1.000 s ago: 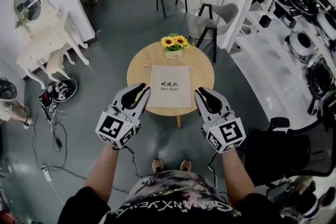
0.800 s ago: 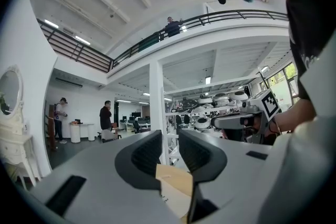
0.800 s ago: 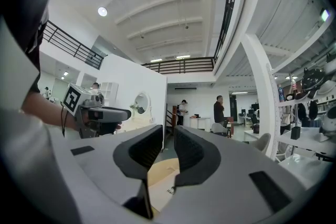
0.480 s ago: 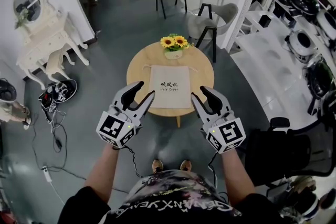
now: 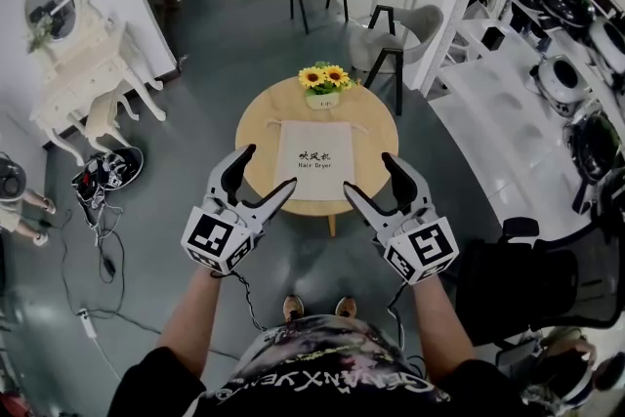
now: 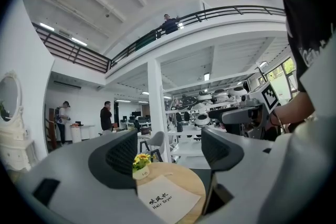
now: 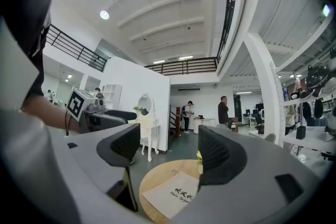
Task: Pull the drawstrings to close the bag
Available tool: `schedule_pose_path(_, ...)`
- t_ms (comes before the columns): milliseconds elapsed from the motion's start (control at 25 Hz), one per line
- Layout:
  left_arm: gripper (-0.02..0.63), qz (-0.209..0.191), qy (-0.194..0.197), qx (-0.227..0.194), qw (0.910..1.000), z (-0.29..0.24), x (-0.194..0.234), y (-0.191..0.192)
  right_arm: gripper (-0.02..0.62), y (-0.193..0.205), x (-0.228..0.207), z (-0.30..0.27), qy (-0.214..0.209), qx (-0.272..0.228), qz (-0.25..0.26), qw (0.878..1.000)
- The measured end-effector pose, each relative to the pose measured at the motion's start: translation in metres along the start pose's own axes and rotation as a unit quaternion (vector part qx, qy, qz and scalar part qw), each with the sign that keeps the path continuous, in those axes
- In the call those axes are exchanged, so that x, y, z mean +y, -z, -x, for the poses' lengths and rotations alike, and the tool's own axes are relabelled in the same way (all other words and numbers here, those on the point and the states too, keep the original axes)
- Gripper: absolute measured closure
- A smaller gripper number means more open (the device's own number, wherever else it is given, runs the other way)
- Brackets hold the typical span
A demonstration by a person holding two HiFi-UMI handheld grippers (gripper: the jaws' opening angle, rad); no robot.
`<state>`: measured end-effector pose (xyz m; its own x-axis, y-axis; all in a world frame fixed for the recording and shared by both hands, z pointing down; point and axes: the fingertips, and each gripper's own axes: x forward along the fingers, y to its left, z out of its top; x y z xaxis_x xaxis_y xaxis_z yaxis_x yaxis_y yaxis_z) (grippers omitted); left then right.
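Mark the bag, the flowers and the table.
bag [image 5: 314,161]: head view, middle of the cloth, at the print.
flowers [image 5: 325,76]: head view, yellow blooms.
table [image 5: 256,127]: head view, bare top left of bag.

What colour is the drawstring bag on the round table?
Cream cloth drawstring bag with black lettering; clearest in the head view.

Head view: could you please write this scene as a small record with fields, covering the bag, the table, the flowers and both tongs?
bag: beige, lies flat on the table, printed side up, nothing touches it
table: round, wooden
sunflowers: in a small pot at the table's far edge, beyond the bag
left tongs: open, jaws have just been opening, nothing between them, in the air, apart from the bag
right tongs: open, jaws have just been opening, nothing between them, also apart from the bag
task: not begun
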<state>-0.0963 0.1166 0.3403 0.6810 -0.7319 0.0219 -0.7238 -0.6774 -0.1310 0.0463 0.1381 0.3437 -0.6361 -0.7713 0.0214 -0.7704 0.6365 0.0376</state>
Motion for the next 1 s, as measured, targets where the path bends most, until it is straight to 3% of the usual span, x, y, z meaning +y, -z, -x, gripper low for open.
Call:
schedule_pose_path(320, 0.071, -0.013, -0.002, -0.002, 0.9999, -0.0017, -0.0018, 0.0010, 0.012, -0.0022, 0.0019, -0.0039, -0.012, -0.009, -0.002, 1.000)
schedule_pose_path(440, 0.020, -0.016, 0.004, -0.004, 0.9998, -0.0025, -0.0057, -0.0001, 0.011, -0.0002, 0.0034, -0.0044, -0.015, -0.007, 0.001, 1.000)
schedule_pose_path(1000, 0.018, -0.015, 0.002, -0.003, 0.9999, -0.0023, -0.0038, 0.0027, 0.011, 0.0057, 0.0031, -0.0074, -0.014, -0.001, 0.002, 1.000)
